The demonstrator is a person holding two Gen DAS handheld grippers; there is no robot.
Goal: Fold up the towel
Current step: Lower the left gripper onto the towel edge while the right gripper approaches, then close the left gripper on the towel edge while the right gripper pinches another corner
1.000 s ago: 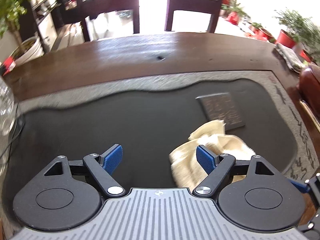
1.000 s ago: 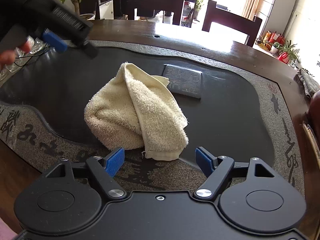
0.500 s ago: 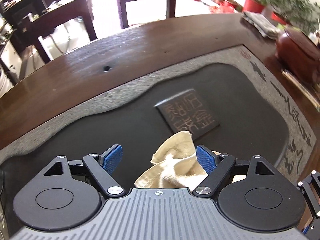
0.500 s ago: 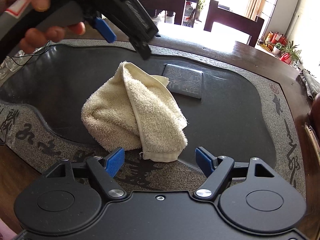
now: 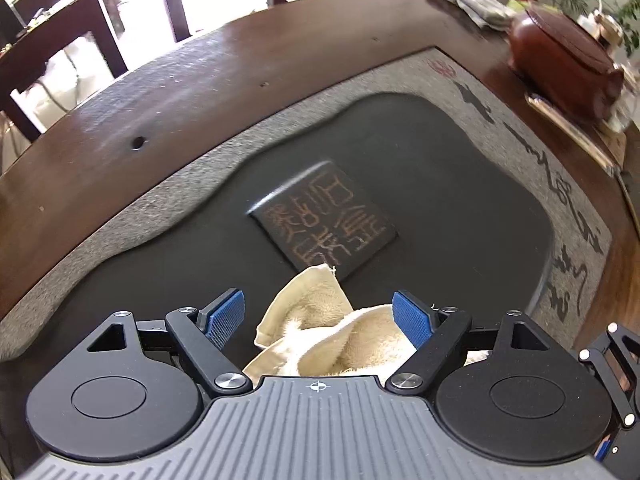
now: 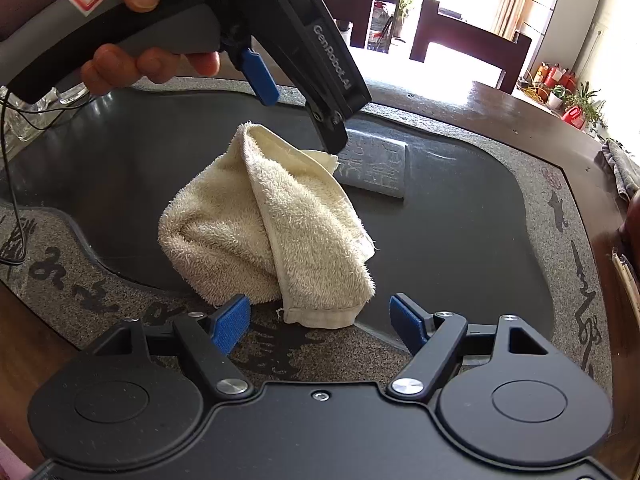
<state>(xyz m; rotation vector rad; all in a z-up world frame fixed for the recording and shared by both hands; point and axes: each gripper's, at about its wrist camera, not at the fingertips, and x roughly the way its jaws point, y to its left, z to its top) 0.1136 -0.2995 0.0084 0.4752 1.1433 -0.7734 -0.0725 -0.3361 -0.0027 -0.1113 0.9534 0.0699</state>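
Both wide-open, empty grippers, left gripper (image 5: 318, 316) and right gripper (image 6: 320, 322), flank one crumpled cream terry towel (image 6: 268, 224) (fluffy loops).

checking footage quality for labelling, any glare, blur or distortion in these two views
Left wrist view: fisheye bends the table edge; glare on its wood, blown-out window light behind the chairs; the towel is sharp. Right wrist view: overexposed window beyond the chair; towel and left hand-held gripper are crisp.

Black gripper (image 6: 320, 322) bodies, blue ribbed fingers (image 6: 230, 322), silver screws, white "GenRobot.AI" lettering.
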